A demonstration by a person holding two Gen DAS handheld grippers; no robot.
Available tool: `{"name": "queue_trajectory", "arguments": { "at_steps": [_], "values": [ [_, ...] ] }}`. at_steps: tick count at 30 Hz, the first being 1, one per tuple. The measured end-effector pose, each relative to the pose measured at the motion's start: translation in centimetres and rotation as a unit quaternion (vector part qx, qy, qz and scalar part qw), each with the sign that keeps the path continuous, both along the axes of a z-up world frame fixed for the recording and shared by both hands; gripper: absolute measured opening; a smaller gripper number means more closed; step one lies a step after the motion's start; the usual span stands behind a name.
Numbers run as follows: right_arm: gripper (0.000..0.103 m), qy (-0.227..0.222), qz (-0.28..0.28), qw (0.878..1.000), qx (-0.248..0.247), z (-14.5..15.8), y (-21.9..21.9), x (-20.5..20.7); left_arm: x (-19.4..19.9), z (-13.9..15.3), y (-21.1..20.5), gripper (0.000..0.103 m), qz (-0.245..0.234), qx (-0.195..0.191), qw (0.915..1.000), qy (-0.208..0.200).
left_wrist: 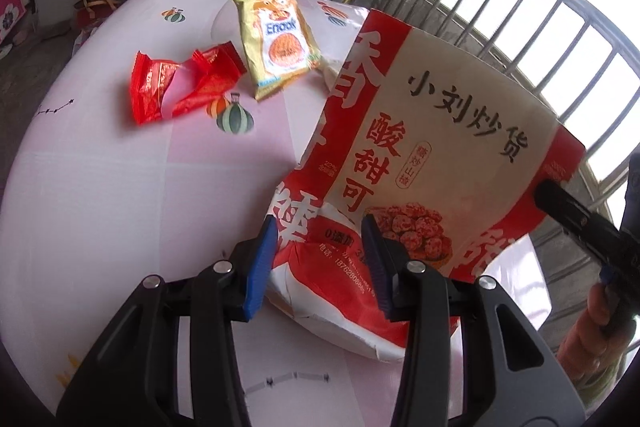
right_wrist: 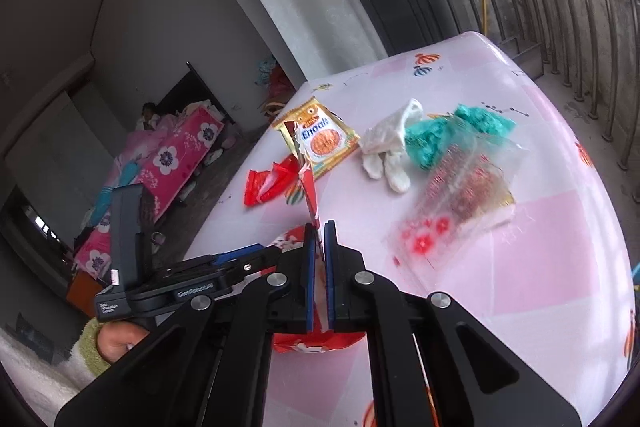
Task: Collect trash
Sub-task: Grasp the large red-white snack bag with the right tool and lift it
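Bag point(left_wrist: 420, 155) edge sits pinched inside right tool point(right_wrist: 319, 259), left tool point(left_wrist: 320, 251) beside.

Clear packet point(right_wrist: 460, 195) blurred, contents unreadable

Glossy printed snack bag point(left_wrist: 420, 147) — crinkled; shiny foil-like red wrapper point(left_wrist: 180, 87); smooth pink-patterned tabletop point(left_wrist: 100, 207); matt black plastic tongs point(left_wrist: 320, 259).

Daylight pours through a barred window point(left_wrist: 540, 39) at two o'clock; at nine o'clock, a bed point(right_wrist: 160, 163) with pink floral bedding stands against a white wall point(right_wrist: 132, 7).
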State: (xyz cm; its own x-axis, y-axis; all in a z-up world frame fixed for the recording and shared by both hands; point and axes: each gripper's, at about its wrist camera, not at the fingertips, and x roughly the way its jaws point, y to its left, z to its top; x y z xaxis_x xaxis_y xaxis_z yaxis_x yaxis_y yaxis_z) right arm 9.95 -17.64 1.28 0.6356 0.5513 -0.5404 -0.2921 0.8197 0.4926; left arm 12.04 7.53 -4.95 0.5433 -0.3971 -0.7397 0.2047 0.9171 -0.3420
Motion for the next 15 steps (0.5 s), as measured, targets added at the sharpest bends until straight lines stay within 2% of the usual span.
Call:
{"name": "queue_trajectory", "arguments": {
  "at_steps": [7, 13, 15],
  "values": [
    [0.005, 0.02, -0.034, 0.999, -0.015, -0.9, -2.7, -2.2, -4.5, 0.3, -2.1, 0.04, -0.058, 0.021, 0.998, 0.014],
    [0.013, 0.051, -0.088, 0.994, -0.037, -1.7, -4.8, -2.3, -7.6, 0.5, -3.3, 0.042, -0.117, -0.013, 0.9918, 0.051],
    [0.017, 0.066, -0.106, 0.991, -0.053, -2.1, -5.2, -2.0, -8.2, 1.1, -3.4, 0.042, -0.13, -0.023, 0.9903, 0.043]
  ]
}}
